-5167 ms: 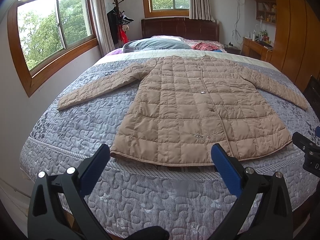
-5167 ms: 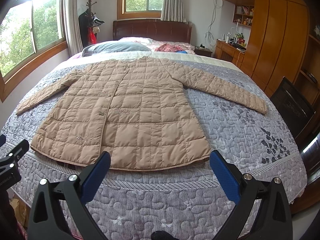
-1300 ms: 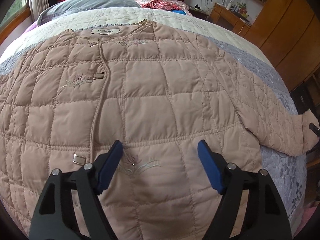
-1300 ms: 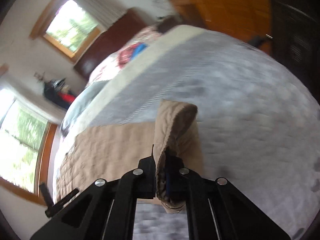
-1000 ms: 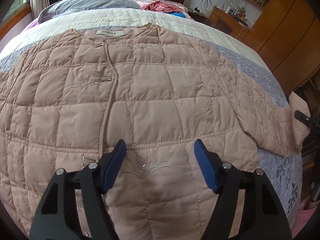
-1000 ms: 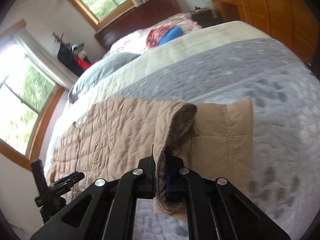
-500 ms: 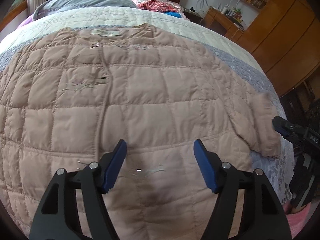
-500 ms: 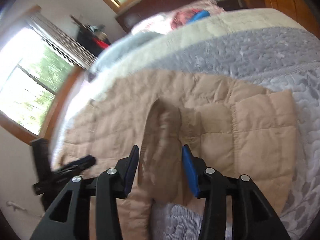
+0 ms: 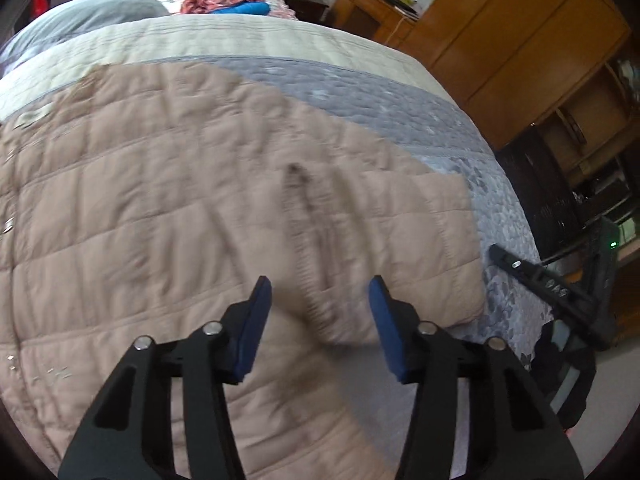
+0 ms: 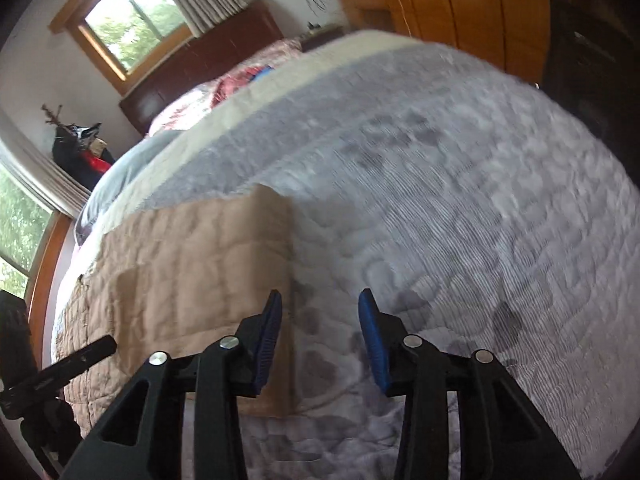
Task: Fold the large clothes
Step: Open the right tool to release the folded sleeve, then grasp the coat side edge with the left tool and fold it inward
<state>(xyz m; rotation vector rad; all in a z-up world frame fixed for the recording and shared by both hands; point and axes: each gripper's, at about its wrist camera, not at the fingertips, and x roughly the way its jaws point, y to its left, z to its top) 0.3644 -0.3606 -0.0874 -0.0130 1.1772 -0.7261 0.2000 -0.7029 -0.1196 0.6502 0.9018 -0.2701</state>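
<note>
Quilted tan coat (image 9: 160, 208) (puffy squares) on stitched grey bedspread (image 10: 460, 200) — flat.

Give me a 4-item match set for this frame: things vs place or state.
Things
1. quilted coat
2. folded-in sleeve
3. left gripper
4. right gripper

Place or state
A. open over bare grey bedspread, beside the coat's edge
B. spread flat on the bed
C. lying across the coat's body, cuff end loose
D. open above the sleeve, gripping nothing

Pairs: 1-B, 2-C, 3-D, 4-A
</note>
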